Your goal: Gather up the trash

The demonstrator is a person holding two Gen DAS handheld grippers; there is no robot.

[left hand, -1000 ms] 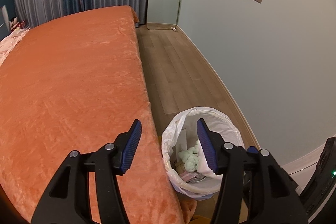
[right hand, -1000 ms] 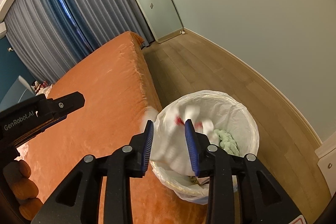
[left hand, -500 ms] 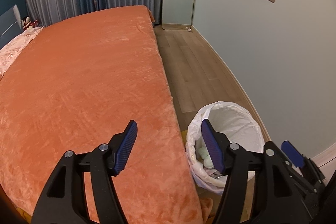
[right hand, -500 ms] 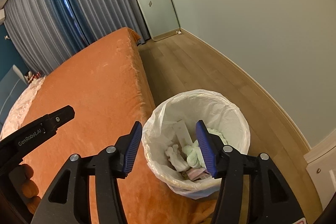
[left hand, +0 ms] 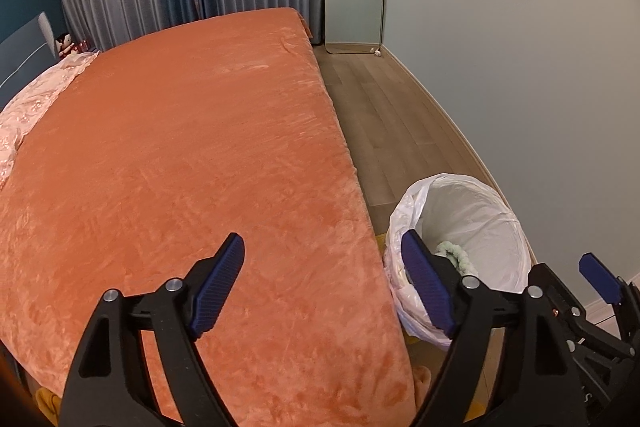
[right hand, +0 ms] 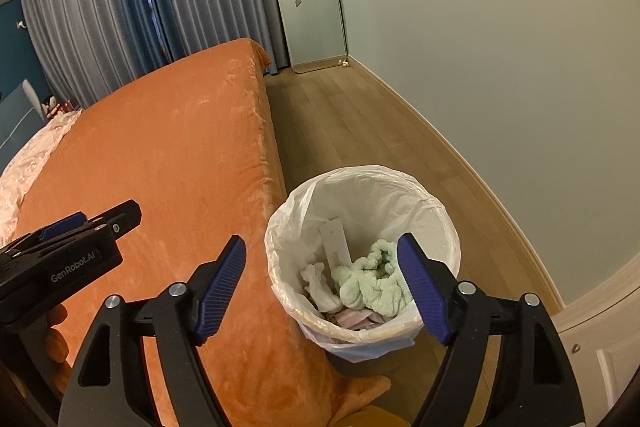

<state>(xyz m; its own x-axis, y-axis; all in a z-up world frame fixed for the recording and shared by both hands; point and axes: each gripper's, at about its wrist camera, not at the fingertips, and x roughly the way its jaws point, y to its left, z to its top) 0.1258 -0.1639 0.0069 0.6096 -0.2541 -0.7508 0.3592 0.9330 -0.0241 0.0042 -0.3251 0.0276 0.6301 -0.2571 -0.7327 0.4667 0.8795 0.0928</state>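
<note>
The big bed with the fuzzy orange blanket (left hand: 192,163) has no trash showing on it, and the round bin with the white plastic bag (right hand: 436,211) stands on the wooden floor (right hand: 344,131) right beside it, so trash can drop straight in. A fluffy pale green cloth (right hand: 372,287) and white scraps (right hand: 318,283) already lie inside. The right gripper (right hand: 320,267) over the bin and the left gripper (left hand: 322,267) over the bed edge have just been opening their jaws; both are wide apart and hold nothing, likely because the trash was let go.

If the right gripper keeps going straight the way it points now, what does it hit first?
Most likely the trash bin: the open right gripper frames its near rim beside the bed, so it would probably meet the liner's edge or the green cloth inside. Depth is uncertain.
</note>
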